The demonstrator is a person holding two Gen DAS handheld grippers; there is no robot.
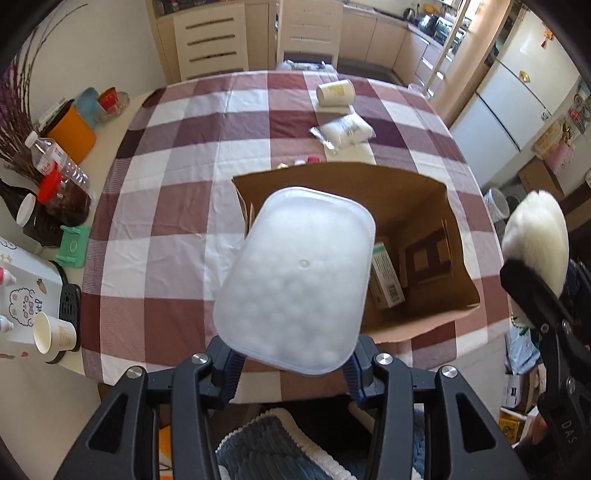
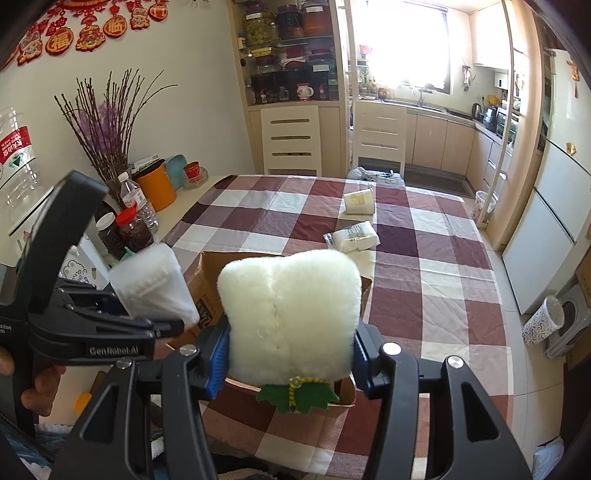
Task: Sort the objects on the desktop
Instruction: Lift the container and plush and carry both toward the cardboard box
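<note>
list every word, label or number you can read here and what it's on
"GenRobot.AI": on the side of the left gripper, seen from the right wrist.
"DAS": on the right gripper's arm, seen from the left wrist.
"福" and "临": on the red wall decorations.
Too small or blurred to read: labels on the water bottle, paper cup, white packet, green-and-white box in the cardboard box.

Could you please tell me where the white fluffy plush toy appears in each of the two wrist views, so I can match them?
Left wrist view: the plush toy is at the far right edge, gripped by the right tongs.
Right wrist view: it fills the centre foreground, clamped in the right tongs.
Shared landmark: the open brown paper bag on the checked tablecloth.
</note>
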